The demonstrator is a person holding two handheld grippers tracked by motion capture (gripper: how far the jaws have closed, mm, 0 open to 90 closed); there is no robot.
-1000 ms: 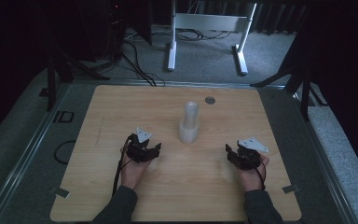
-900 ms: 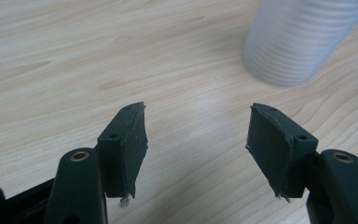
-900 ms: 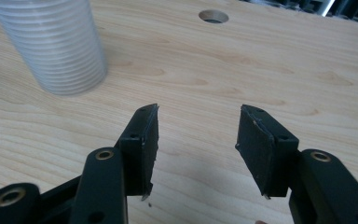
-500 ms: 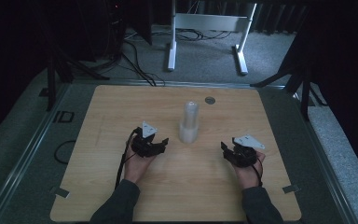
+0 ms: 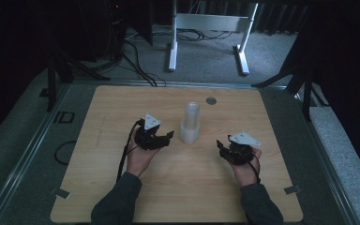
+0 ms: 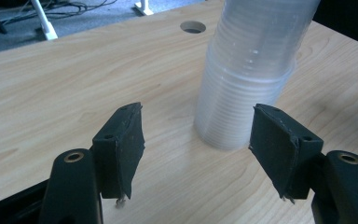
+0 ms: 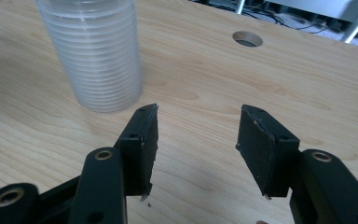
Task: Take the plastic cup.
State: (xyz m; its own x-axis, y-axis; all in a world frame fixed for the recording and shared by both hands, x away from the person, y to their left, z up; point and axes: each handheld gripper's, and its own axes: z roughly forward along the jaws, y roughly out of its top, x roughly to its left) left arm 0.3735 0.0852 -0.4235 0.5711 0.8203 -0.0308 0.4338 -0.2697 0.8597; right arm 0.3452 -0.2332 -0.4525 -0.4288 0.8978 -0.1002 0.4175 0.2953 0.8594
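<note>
The stack of clear cups [image 5: 190, 123] stands mid-tabletop [image 5: 103, 112]. The left tool [image 5: 167, 136], just opening and empty, nears it; the right tool [image 5: 221, 149] gapes empty. A sideways nudge could topple the stack.

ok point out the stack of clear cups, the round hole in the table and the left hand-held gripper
stack of clear cups [image 5: 190, 123], high view, mid side wall
round hole [image 5: 210, 100], high view, its centre
left hand-held gripper [image 6: 196, 147], left gripper view, midway between fingertips

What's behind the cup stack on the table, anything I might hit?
Behind the cup stack lies bare table with a round hole set into it, off to one side. The strip of wood directly behind the stack is hidden by it.
</note>
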